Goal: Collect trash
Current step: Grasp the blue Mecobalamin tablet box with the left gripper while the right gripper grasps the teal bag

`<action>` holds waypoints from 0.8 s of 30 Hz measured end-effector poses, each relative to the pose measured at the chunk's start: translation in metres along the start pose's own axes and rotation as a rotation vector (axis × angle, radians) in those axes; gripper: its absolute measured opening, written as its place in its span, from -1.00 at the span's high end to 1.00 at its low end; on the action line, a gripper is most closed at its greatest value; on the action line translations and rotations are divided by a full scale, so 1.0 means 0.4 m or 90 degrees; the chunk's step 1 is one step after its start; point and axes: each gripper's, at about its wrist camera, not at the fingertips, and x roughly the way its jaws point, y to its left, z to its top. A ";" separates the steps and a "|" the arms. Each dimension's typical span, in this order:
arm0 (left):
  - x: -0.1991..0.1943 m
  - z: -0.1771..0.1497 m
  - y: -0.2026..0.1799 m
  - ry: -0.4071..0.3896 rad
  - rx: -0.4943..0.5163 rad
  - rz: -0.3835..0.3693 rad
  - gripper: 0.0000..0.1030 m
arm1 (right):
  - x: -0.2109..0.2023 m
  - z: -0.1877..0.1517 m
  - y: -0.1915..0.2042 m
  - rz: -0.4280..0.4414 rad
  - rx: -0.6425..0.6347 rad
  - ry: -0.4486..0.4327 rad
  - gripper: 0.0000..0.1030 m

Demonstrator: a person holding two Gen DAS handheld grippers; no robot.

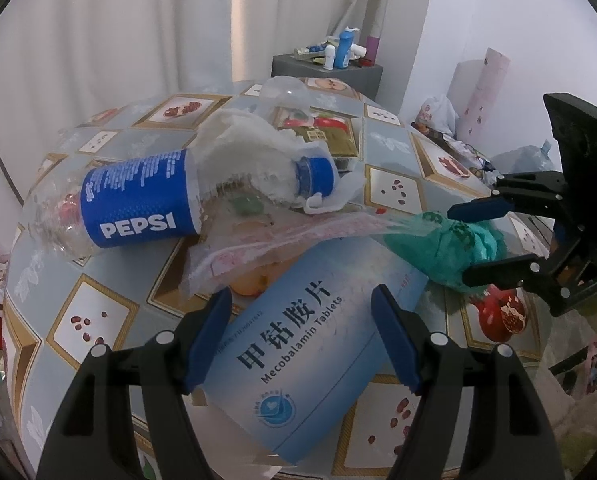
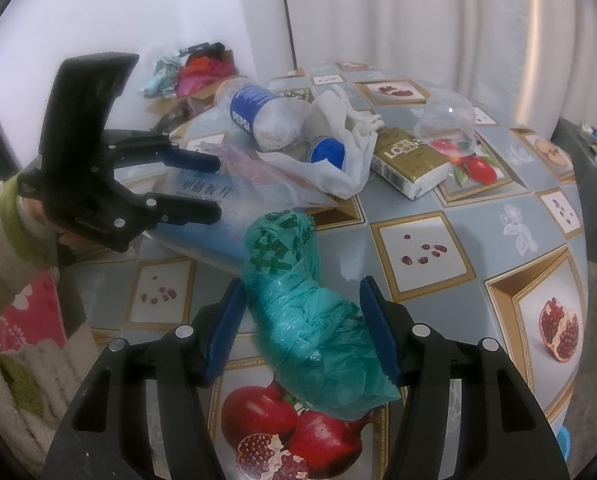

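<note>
Trash lies on a round table [image 1: 98,320]. My left gripper [image 1: 301,300] is open, its jaws either side of a blue-white Mecobalamin tablet box [image 1: 298,360]; it also shows in the right wrist view [image 2: 218,188]. My right gripper [image 2: 302,292] is open around a crumpled green plastic bag [image 2: 310,328], seen too in the left wrist view [image 1: 442,248]. A crushed Pepsi bottle [image 1: 138,204] lies with white tissue [image 1: 250,148] and a clear wrapper [image 1: 258,252]. A gold carton [image 2: 406,160] and a clear plastic cup [image 2: 450,120] lie farther back.
A grey stand [image 1: 326,72] with bottles is behind the table by the curtain. Bags and clutter [image 1: 450,120] lie on the floor by the wall. A box of clothes [image 2: 194,72] sits in the corner.
</note>
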 end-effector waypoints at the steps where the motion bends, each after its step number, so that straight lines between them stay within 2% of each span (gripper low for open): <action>1: -0.001 -0.001 0.000 0.001 0.000 -0.001 -0.36 | 0.000 0.000 0.000 0.000 0.001 0.000 -0.06; 7: -0.019 -0.026 -0.001 0.018 -0.032 -0.004 -0.36 | -0.008 -0.012 0.000 -0.017 0.022 0.002 -0.05; 10: -0.037 -0.047 -0.004 0.028 -0.071 0.001 -0.36 | -0.018 -0.023 -0.002 -0.033 0.059 0.005 -0.05; 20: -0.096 -0.138 -0.048 0.066 -0.200 -0.039 -0.36 | -0.063 -0.083 0.016 -0.054 0.176 0.012 -0.09; 24: -0.124 -0.168 -0.059 0.063 -0.244 -0.058 -0.45 | -0.066 -0.108 0.018 -0.056 0.222 0.027 -0.09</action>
